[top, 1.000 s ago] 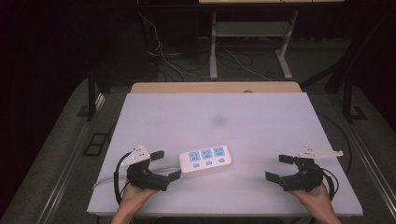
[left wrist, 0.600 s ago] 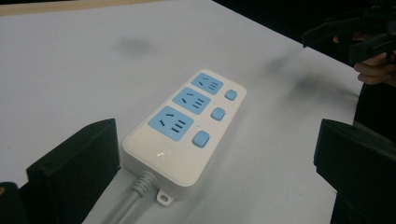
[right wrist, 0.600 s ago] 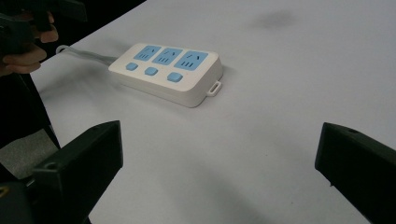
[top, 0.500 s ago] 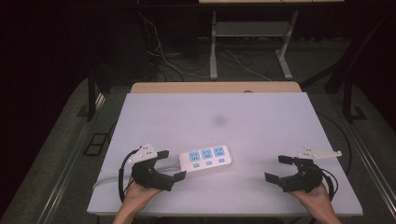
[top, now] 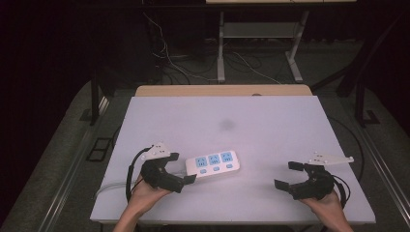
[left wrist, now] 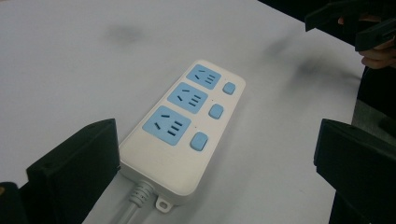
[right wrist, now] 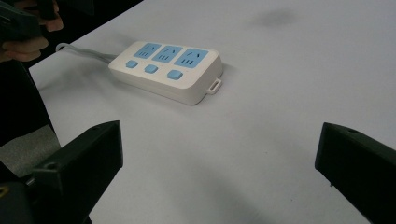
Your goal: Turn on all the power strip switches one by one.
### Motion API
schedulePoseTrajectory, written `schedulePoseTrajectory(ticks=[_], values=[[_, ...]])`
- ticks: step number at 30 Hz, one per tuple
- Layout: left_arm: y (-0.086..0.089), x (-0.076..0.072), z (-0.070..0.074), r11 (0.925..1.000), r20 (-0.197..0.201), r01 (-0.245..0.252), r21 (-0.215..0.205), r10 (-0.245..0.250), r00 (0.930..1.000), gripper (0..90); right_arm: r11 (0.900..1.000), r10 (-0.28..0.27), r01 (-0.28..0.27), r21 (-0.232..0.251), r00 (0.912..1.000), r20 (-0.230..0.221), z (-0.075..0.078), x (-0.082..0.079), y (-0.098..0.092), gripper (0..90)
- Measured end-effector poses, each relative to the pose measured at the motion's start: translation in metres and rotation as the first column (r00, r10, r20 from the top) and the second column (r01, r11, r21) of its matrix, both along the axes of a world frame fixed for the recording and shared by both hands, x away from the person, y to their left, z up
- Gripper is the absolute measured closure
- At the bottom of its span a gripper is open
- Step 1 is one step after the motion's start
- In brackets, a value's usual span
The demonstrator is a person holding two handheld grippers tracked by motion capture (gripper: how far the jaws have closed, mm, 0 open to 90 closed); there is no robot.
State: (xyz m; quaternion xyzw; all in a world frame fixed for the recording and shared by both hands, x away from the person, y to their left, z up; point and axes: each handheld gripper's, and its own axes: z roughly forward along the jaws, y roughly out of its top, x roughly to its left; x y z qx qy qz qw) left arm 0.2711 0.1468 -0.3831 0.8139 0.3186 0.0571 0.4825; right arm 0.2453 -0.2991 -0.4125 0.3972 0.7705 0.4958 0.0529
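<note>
- On the white bench (top: pixel 270 116), a power strip (top: pixel 213 165) lies flat near the front edge, its cable (top: pixel 109 186) trailing left.
- The left tongs (top: pixel 183 166) sit just beside the strip's cable end, jaws wide open, empty.
- The right tongs (top: pixel 289 175) rest well apart, also open and empty.
- Likely an approach step; next, the left jaws must straddle the strip's body squarely.

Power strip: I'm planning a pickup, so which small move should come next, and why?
Probably ease the left gripper forward so its open jaws straddle the cable end of the white three-socket power strip with blue faces. That end lies just ahead of it on the white table; the right gripper sits farther off.
</note>
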Motion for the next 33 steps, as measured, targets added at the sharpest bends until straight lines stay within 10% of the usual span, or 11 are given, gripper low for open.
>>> schedulePoseTrajectory(ticks=[33], values=[[-0.028, 0.037, 0.003, 0.9816, -0.078, 0.099, 0.163, -0.087, 0.9931, 2.0, 1.0, 0.002, -0.002, -0.002, 1.0, -0.002, -0.001, 0.0, 0.0, 1.0]])
